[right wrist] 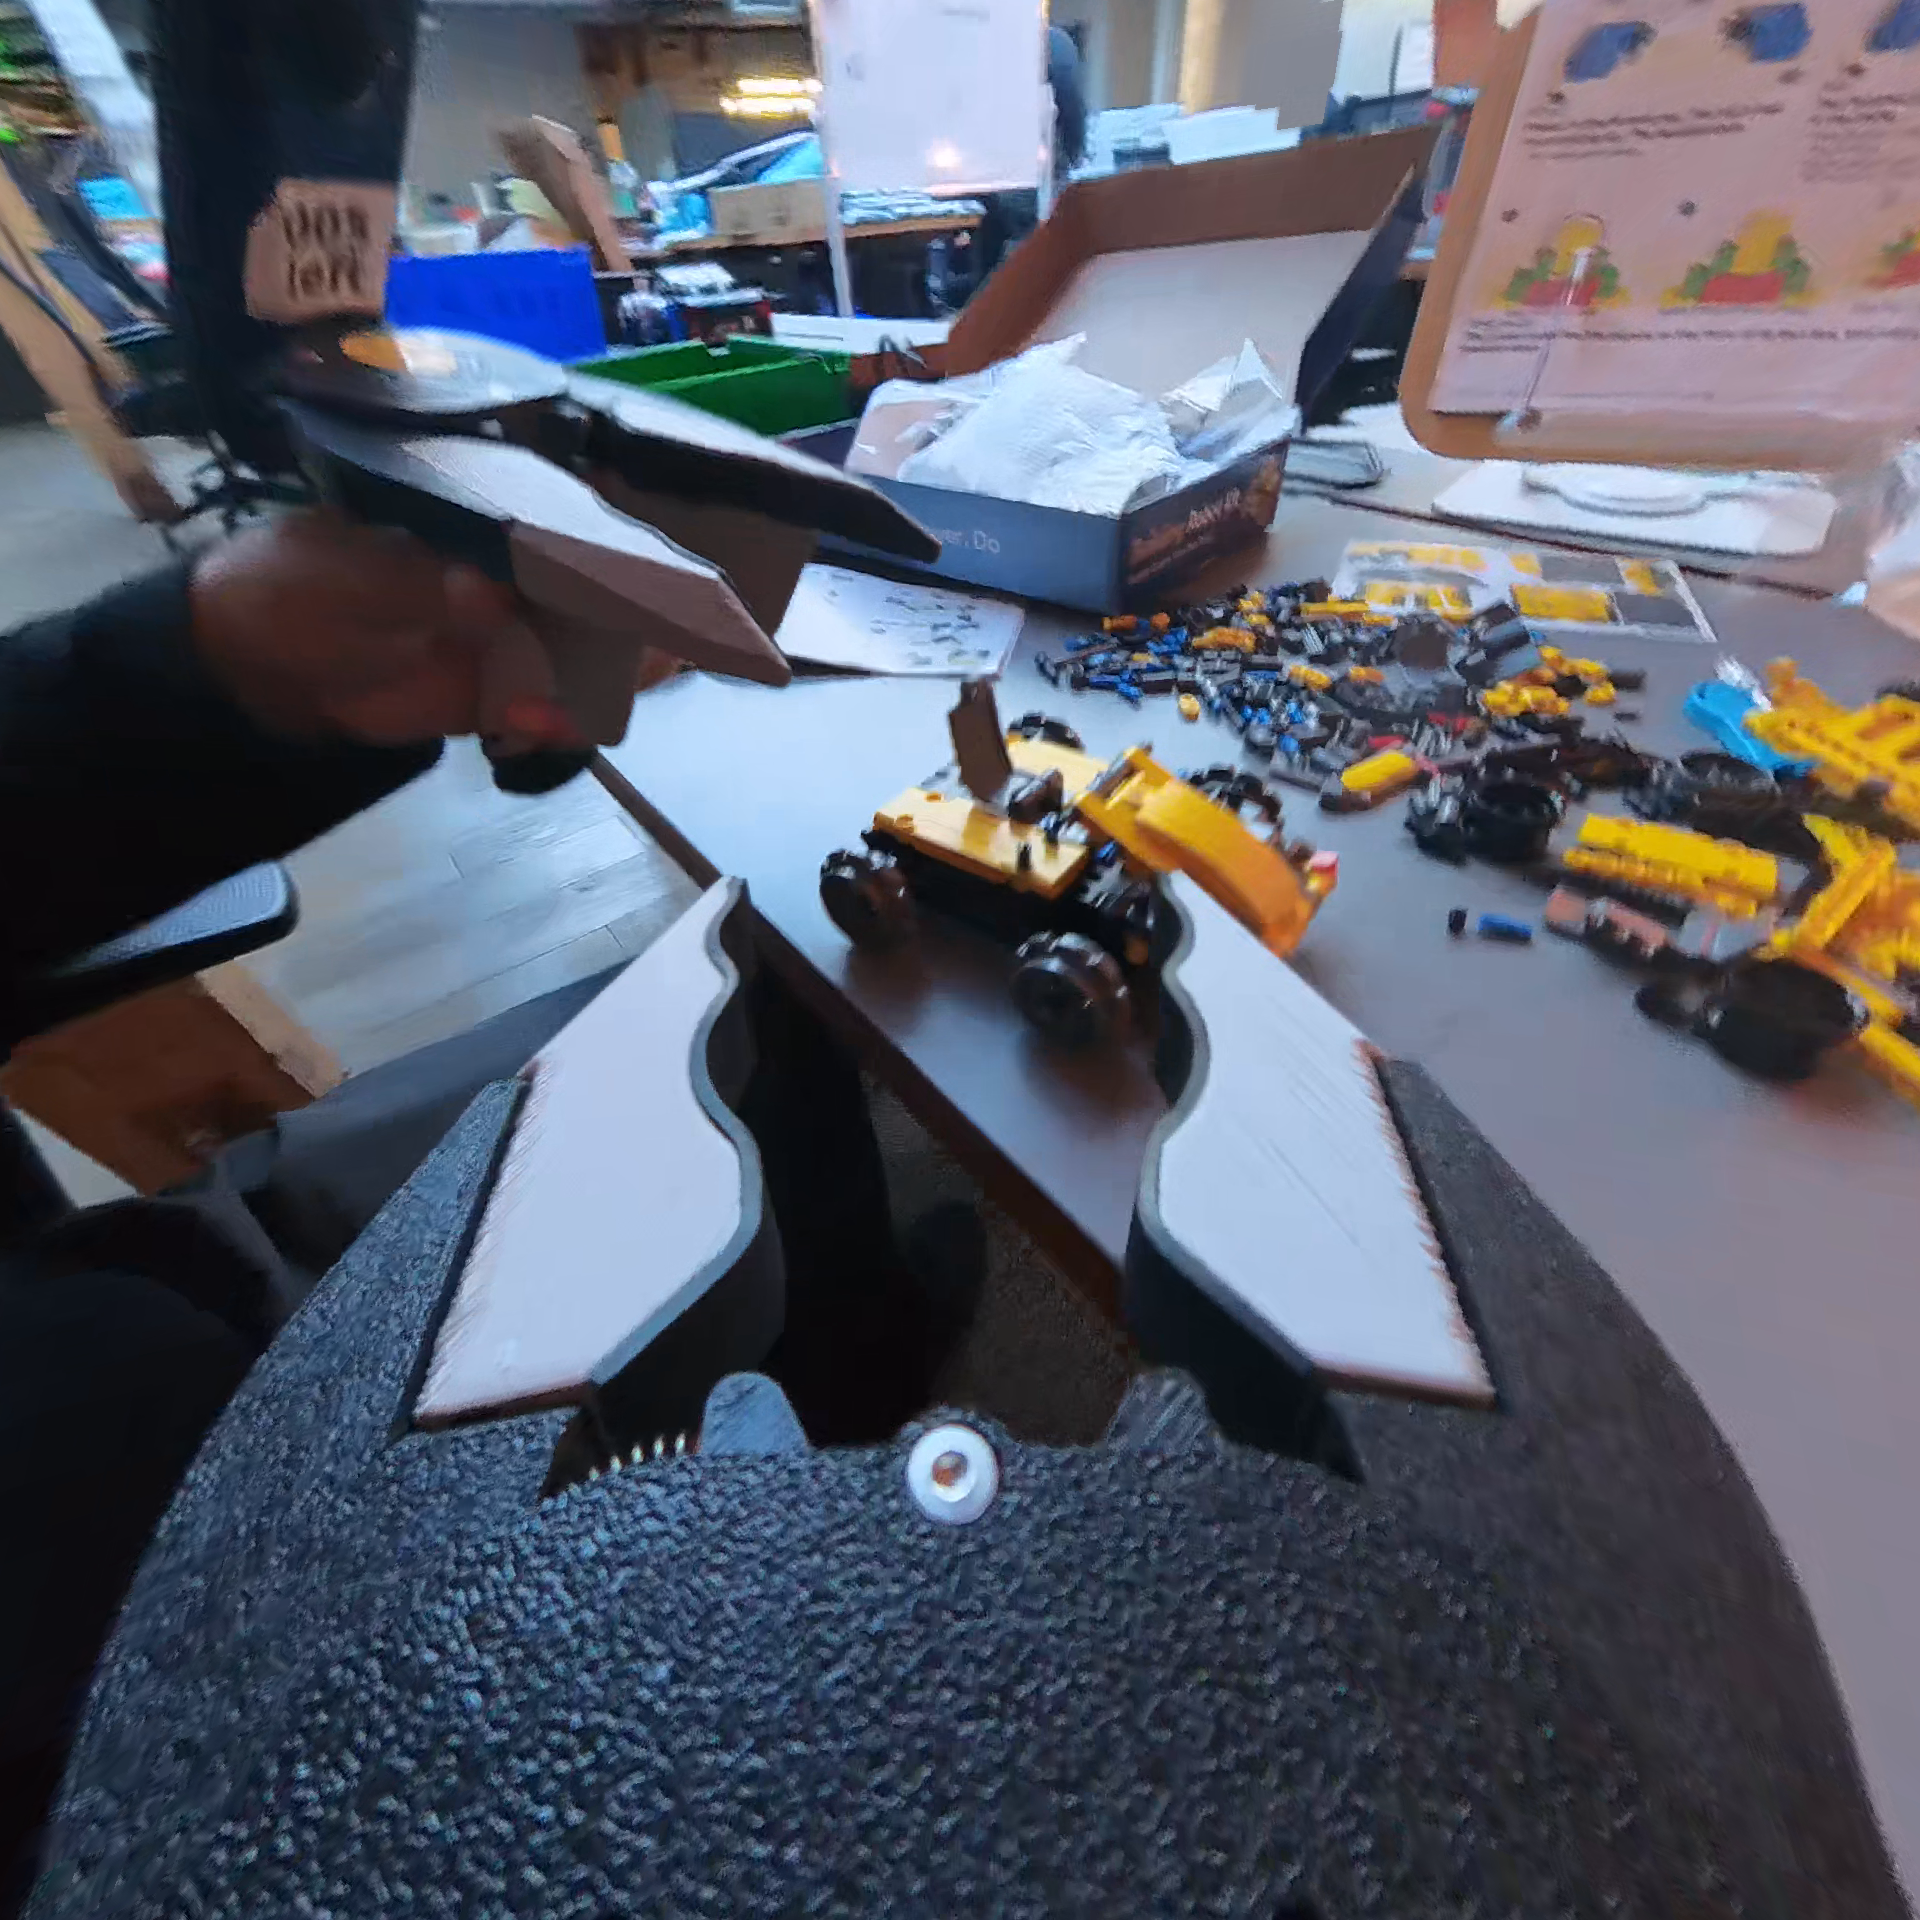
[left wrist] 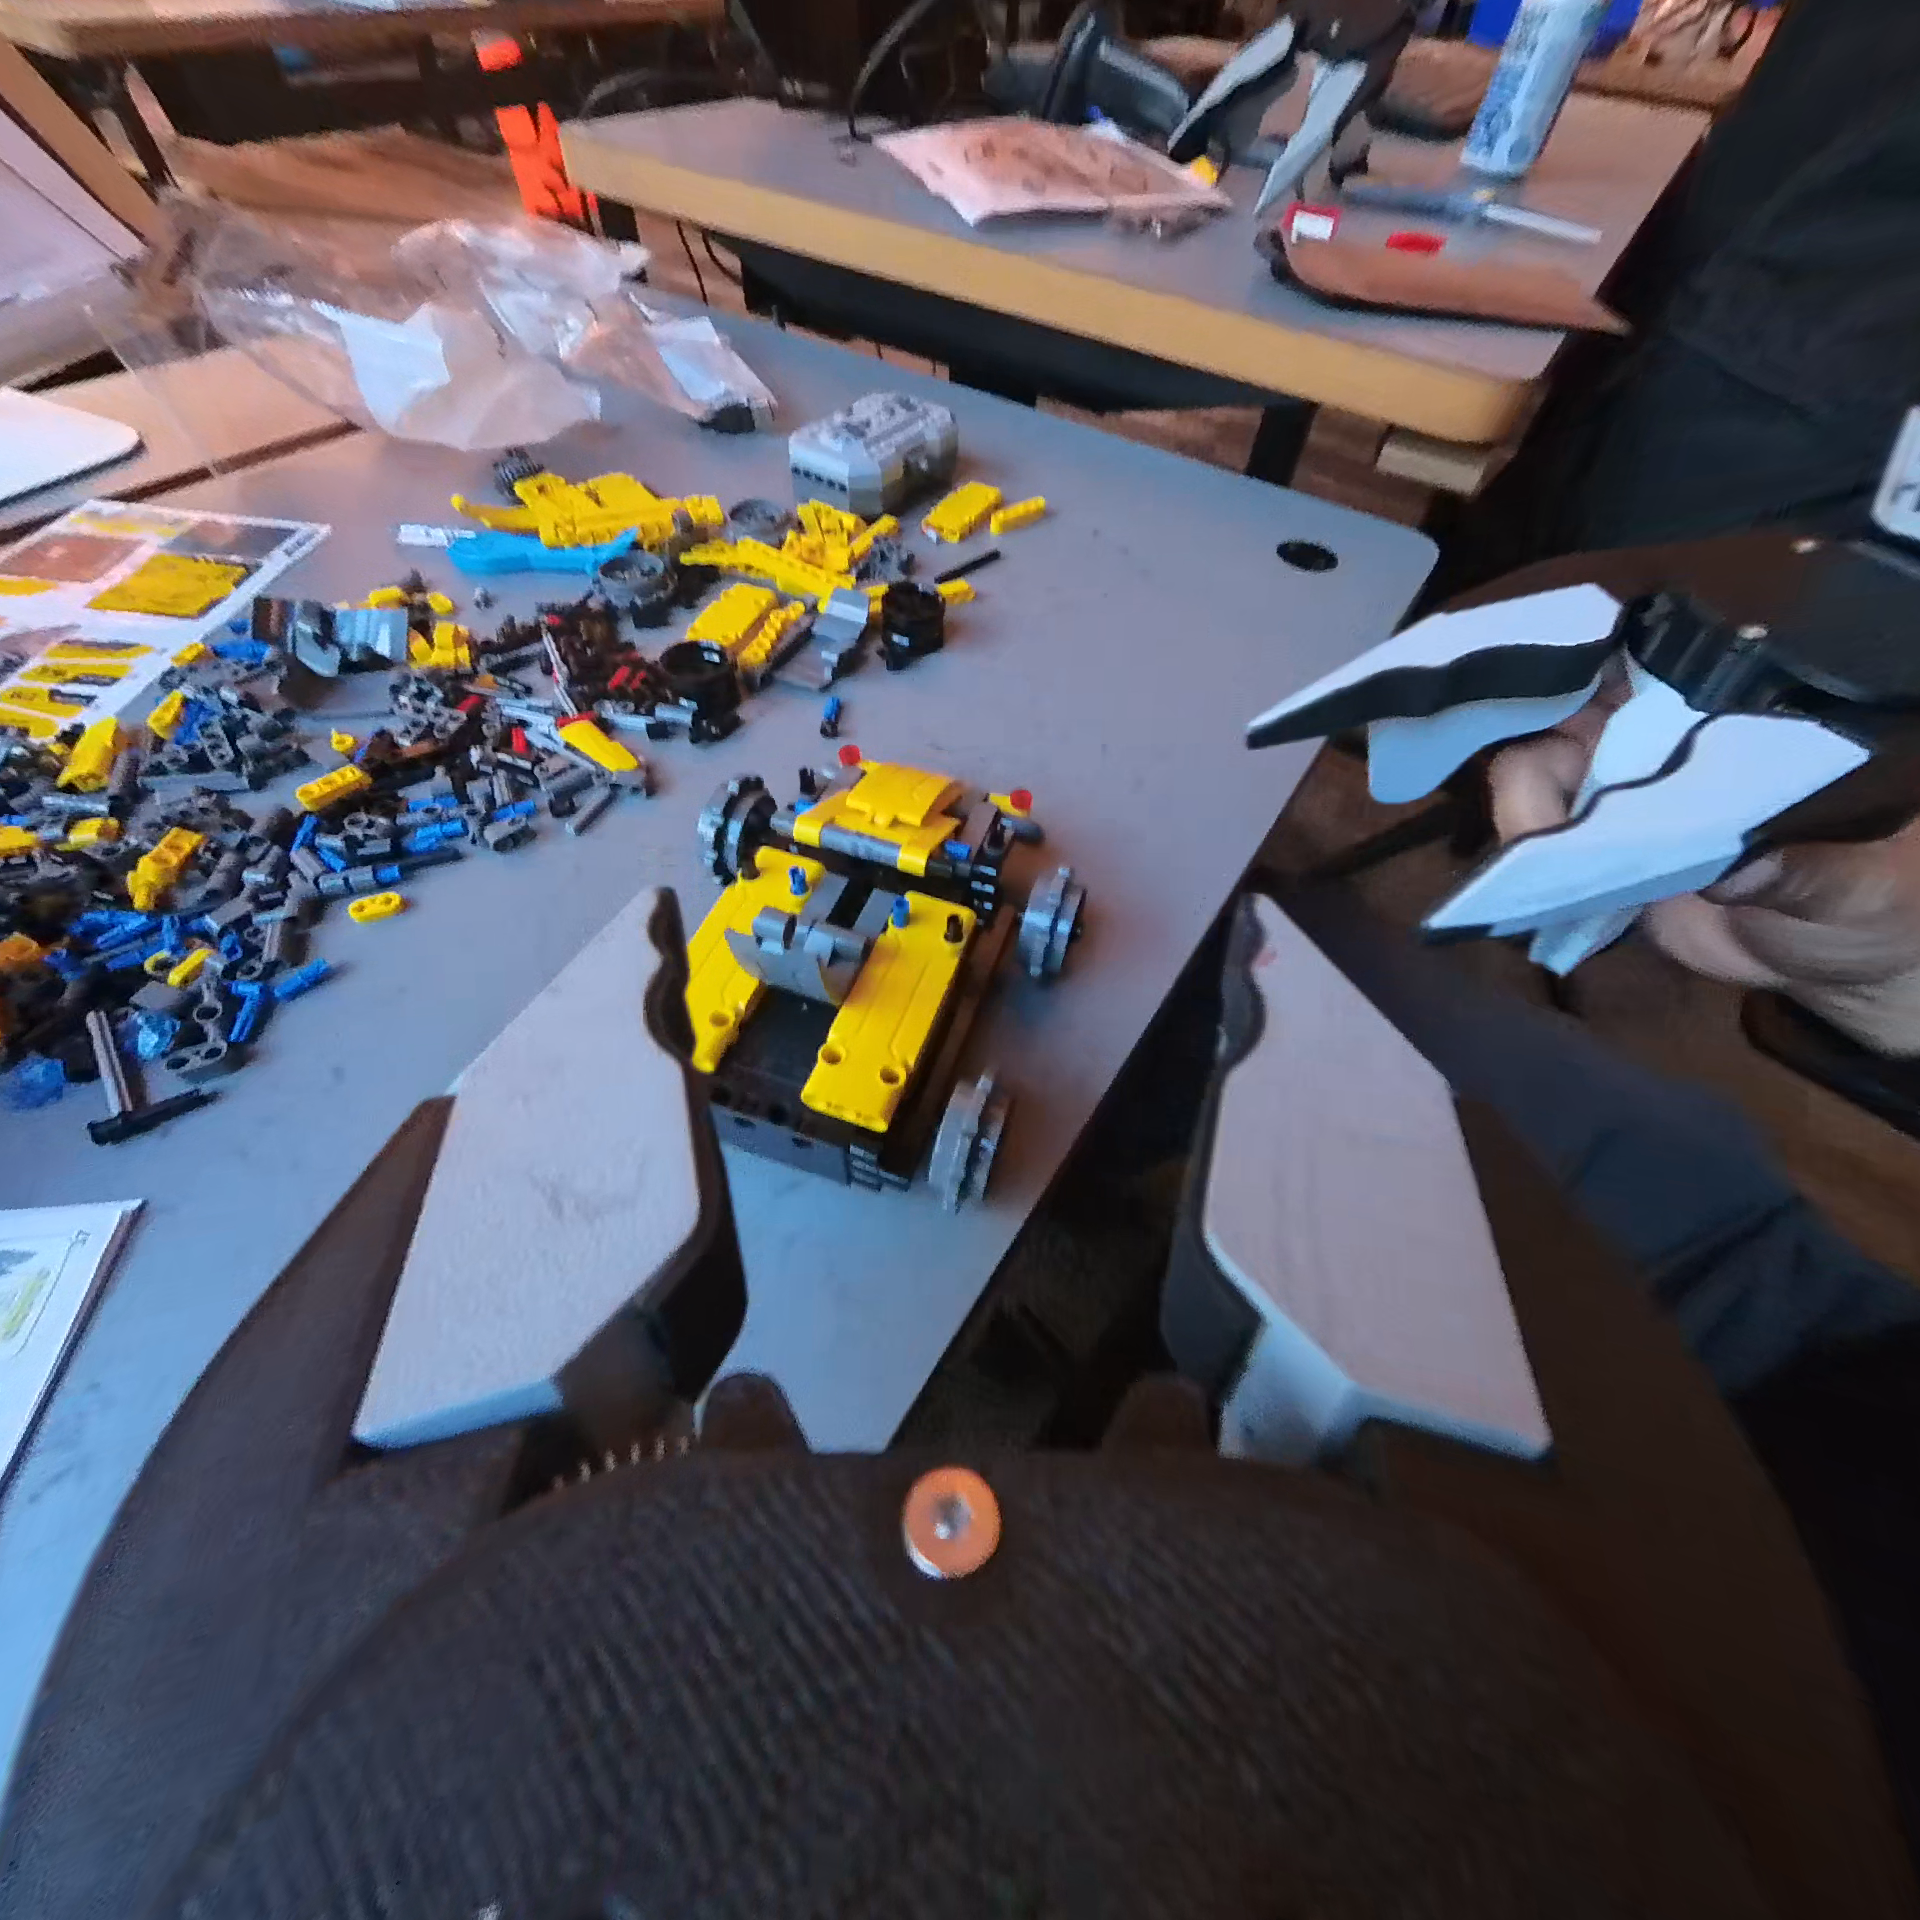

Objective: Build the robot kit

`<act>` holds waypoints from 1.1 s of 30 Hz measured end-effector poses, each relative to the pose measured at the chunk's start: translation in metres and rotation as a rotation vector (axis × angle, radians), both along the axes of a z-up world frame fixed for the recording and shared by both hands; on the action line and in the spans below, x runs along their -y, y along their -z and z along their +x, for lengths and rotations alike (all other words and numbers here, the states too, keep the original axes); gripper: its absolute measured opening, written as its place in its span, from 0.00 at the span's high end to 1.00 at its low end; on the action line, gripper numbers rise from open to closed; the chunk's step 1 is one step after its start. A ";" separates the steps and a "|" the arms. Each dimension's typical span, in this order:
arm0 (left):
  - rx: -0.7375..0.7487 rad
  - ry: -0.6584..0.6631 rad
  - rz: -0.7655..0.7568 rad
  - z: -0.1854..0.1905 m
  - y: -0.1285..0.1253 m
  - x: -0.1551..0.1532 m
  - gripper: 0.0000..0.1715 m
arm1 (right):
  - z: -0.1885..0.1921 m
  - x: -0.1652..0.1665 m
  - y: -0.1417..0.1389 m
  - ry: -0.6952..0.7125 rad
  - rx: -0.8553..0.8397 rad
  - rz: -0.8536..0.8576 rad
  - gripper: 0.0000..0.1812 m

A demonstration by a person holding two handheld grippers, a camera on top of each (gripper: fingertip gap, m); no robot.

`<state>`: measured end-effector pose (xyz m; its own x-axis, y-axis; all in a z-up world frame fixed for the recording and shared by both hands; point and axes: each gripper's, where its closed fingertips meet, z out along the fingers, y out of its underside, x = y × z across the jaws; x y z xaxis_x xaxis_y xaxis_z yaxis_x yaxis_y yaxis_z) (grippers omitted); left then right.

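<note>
A yellow, black and grey brick vehicle (left wrist: 873, 966) stands on the grey table (left wrist: 1143, 644) near its right edge. My left gripper (left wrist: 956, 935) is open and empty. It hovers over the vehicle, which shows between its fingers. My right gripper (right wrist: 954, 904) is open and empty, just short of the vehicle (right wrist: 1039, 862), at the table's edge. Each gripper also shows in the other's view, held by a hand: the right gripper (left wrist: 1345, 831) off the table's right side, the left gripper (right wrist: 862, 613) above and left of the vehicle.
A pile of loose yellow, blue, black and grey parts (left wrist: 312, 779) spreads over the table. A grey block (left wrist: 873, 452), plastic bags (left wrist: 468, 332) and printed sheets (left wrist: 135, 592) lie behind. An open cardboard box (right wrist: 1091, 488) holds bags. A second table (left wrist: 1039, 270) stands beyond.
</note>
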<state>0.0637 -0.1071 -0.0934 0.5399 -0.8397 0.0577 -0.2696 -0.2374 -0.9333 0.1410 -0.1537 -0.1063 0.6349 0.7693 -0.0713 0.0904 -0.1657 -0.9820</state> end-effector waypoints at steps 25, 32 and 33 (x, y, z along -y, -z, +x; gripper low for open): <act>0.372 -0.248 -0.335 -0.048 -0.013 -0.037 0.64 | -0.004 -0.014 0.039 0.051 -0.015 0.034 0.64; 0.105 -0.227 -0.166 -0.049 0.000 -0.030 0.59 | -0.005 -0.015 0.038 0.050 -0.012 0.031 0.68; 0.085 -0.216 -0.148 -0.047 0.000 -0.029 0.57 | -0.005 -0.015 0.039 0.050 -0.008 0.028 0.68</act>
<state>0.0164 -0.0782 -0.0935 0.6939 -0.6843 0.2240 -0.1203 -0.4169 -0.9010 0.1362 -0.1391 -0.1452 0.6719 0.7386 -0.0553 0.0752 -0.1423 -0.9870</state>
